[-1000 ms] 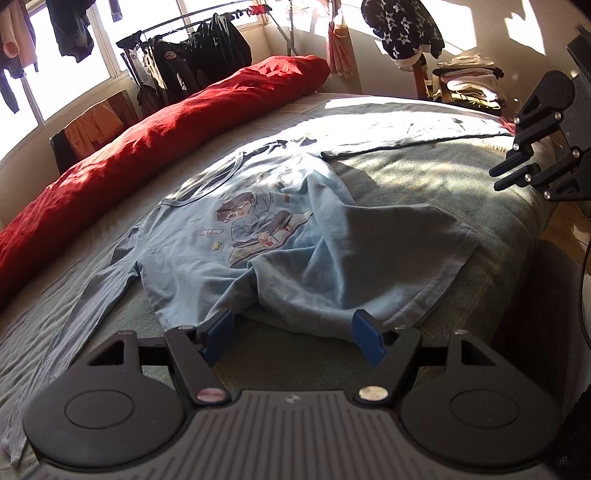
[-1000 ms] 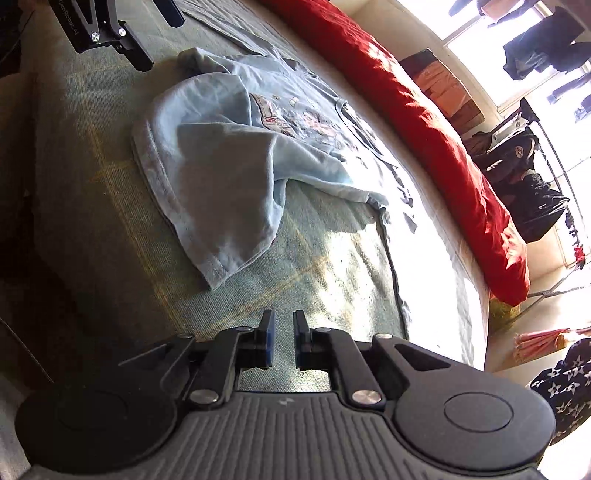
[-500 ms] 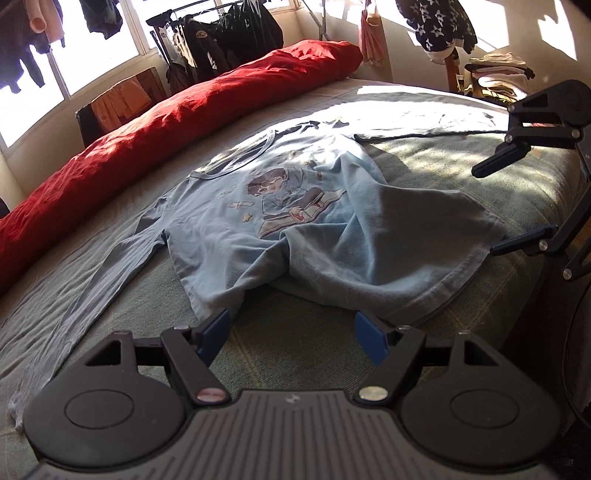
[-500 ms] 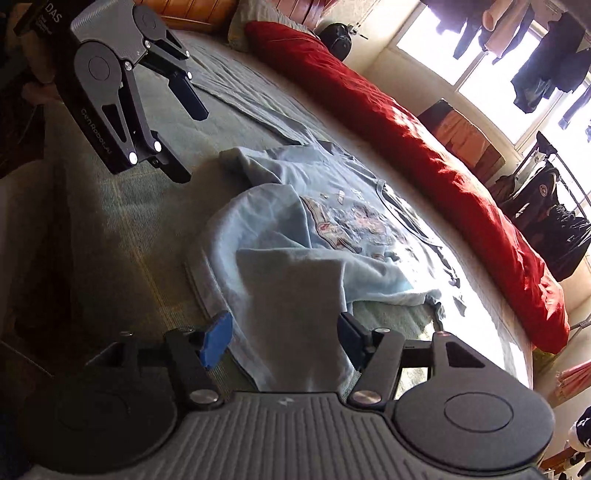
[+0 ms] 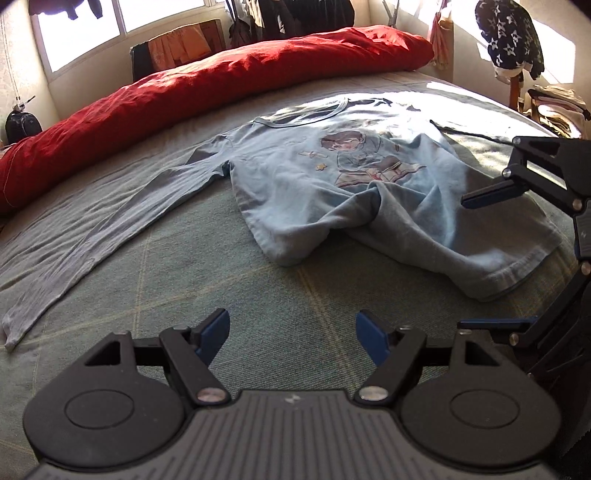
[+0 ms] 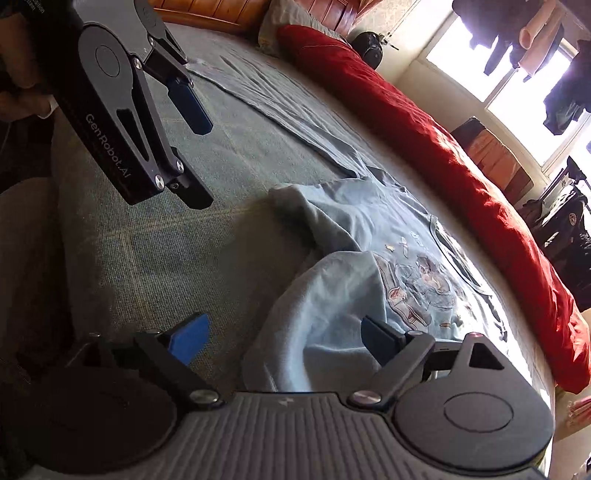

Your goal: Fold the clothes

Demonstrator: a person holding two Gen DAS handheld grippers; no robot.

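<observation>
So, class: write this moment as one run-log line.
stage: pre-fold | left gripper: open, empty | right gripper: open, over hem | light blue long-sleeved cartoon-print shirt: rumpled on grey-green bedspread

Home bedroom. Ahead of my left gripper: a bed [image 5: 258, 295] with a green cover, a long red duvet [image 5: 221, 81] along its far side, windows [image 5: 122, 33] behind it, clothes hanging on a rack [image 6: 565, 221], folded laundry [image 5: 557, 107] stacked far right.

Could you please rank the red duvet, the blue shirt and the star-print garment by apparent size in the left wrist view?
1. red duvet
2. blue shirt, close behind; nearer, so unsure
3. star-print garment
</observation>
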